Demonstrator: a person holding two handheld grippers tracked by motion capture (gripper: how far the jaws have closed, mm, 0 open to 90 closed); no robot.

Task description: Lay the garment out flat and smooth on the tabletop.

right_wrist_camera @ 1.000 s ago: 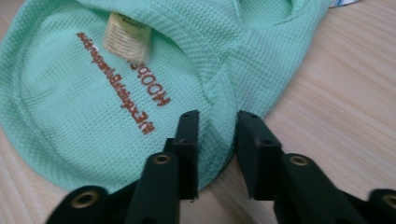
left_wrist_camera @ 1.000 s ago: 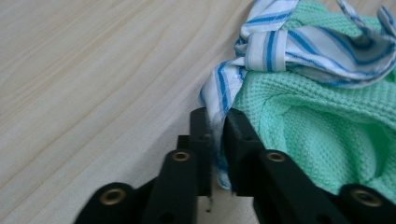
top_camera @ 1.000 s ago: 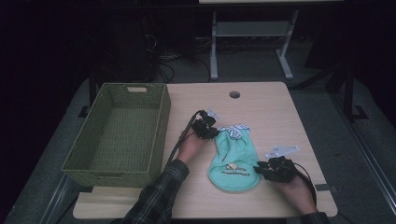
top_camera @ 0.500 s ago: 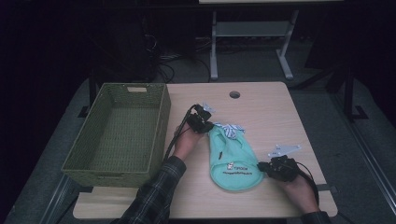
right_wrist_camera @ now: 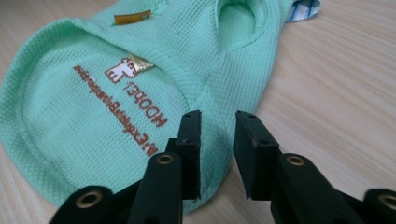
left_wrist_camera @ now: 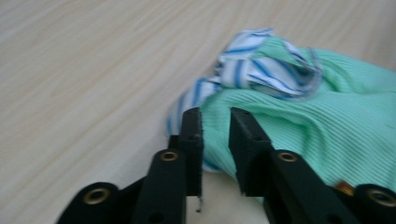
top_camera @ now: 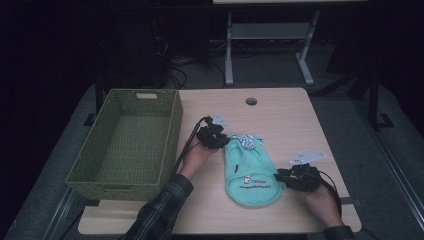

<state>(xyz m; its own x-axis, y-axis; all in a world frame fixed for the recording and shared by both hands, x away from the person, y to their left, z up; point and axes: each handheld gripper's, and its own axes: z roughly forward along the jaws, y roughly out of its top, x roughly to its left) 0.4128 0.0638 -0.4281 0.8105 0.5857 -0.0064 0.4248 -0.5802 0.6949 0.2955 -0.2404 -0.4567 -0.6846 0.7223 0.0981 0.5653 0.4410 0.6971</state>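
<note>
A light wooden table (top_camera: 290, 120) carries everything. A woven green basket (top_camera: 172, 125) stands on its left side, beyond the left gripper's cable and well apart from both sets of fingers. A mint-green garment (top_camera: 250, 172) with brown lettering lies flat between the two grippers; its blue-and-white striped trim (top_camera: 248, 141) bunches at the far end, just ahead of the left gripper's tips.

The left gripper (left_wrist_camera: 215, 122) sits at the garment's upper left edge, jaws parted by a narrow gap with ribbed green cloth showing beyond it; whether the fingers (left_wrist_camera: 192, 135) pinch any cloth cannot be told. The right gripper (right_wrist_camera: 217, 122) rests at the garment's lower right hem, jaws slightly apart, the seam lying in line with the gap between its fingers (right_wrist_camera: 252, 140).
</note>
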